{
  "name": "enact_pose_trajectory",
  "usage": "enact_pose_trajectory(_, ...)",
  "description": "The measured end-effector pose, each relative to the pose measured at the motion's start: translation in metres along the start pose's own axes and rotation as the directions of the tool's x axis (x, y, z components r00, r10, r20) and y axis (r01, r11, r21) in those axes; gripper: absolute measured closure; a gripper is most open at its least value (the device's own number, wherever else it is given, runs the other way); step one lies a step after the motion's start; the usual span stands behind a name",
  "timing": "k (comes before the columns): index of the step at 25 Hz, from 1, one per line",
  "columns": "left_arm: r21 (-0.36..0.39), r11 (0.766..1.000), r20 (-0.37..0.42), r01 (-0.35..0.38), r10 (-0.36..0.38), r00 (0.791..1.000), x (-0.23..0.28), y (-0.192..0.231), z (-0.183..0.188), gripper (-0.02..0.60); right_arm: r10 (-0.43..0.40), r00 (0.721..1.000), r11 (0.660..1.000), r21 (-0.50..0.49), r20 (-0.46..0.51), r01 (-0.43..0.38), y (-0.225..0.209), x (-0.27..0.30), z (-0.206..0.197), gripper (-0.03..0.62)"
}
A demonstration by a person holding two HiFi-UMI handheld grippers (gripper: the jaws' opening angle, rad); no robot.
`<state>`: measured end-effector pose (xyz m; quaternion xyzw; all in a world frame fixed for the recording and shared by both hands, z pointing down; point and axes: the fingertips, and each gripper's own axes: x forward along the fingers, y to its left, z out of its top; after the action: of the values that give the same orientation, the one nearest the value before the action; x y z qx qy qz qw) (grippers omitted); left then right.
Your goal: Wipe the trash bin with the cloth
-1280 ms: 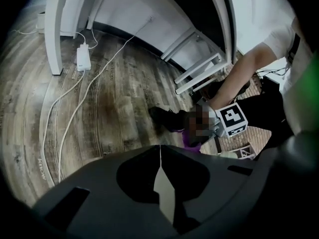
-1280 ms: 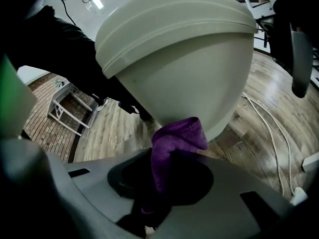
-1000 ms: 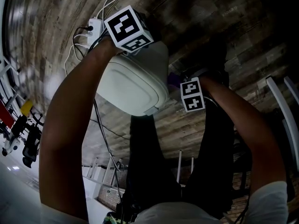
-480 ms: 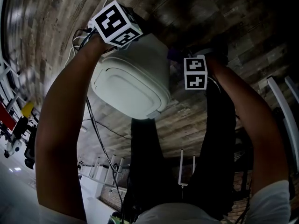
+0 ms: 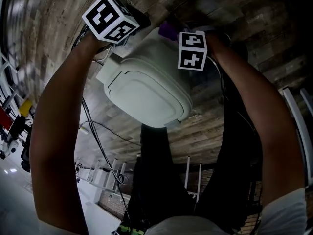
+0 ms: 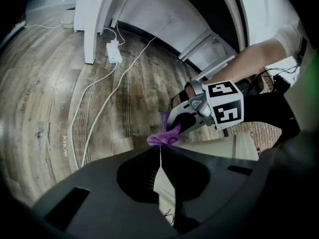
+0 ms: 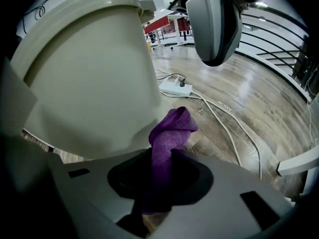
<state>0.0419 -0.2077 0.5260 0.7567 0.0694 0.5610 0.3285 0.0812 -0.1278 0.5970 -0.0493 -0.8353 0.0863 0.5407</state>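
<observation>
Purple cloth (image 7: 168,133) in right tool (image 7: 158,183), raised higher beside trash bin (image 5: 146,89)

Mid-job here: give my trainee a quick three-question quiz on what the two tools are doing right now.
1. True or false: the right tool grips the purple cloth.
2. The white power strip lies: A) on a chair, B) on the wood floor, C) on a shelf.
3. Which tool pinches the edge of the trash bin?

Key: 1 true; 2 B; 3 the left tool.
</observation>
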Motion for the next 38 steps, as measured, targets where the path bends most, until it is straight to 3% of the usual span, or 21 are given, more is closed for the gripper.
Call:
enact_pose_trajectory(10,-0.054,0.998,0.031,0.018,-0.017,0.999,0.005,0.011,-0.022,0.572,0.038,0.999,0.996,-0.078,0.019,-0.037,-0.001,0.03,0.041,0.493)
enact_pose_trajectory(14,-0.052,0.998,0.029,0.036,-0.035,0.999,0.011,0.006,-0.023,0.572,0.062,0.998,0.992,-0.111,0.003,-0.062,0.015,0.032,0.031,0.493)
enact_pose_trajectory(24,-0.034,0.997,0.02,0.072,-0.072,0.997,0.03,-0.008,-0.011,0.572,0.104,0.994,0.991,-0.086,-0.018,-0.105,0.051,0.032,0.001,0.493)
enact_pose_trajectory(31,0.058,0.994,-0.052,0.088,-0.085,0.995,0.047,-0.022,-0.001,0.572,0.152,0.987,0.983,-0.092,-0.048,-0.156,0.084,0.032,-0.025,0.493)
enact_pose_trajectory(38,0.069,0.992,-0.068,0.108,-0.103,0.992,0.062,-0.032,0.016,0.572,0.173,0.984,0.981,-0.076,-0.053,-0.176,0.107,0.032,-0.043,0.493)
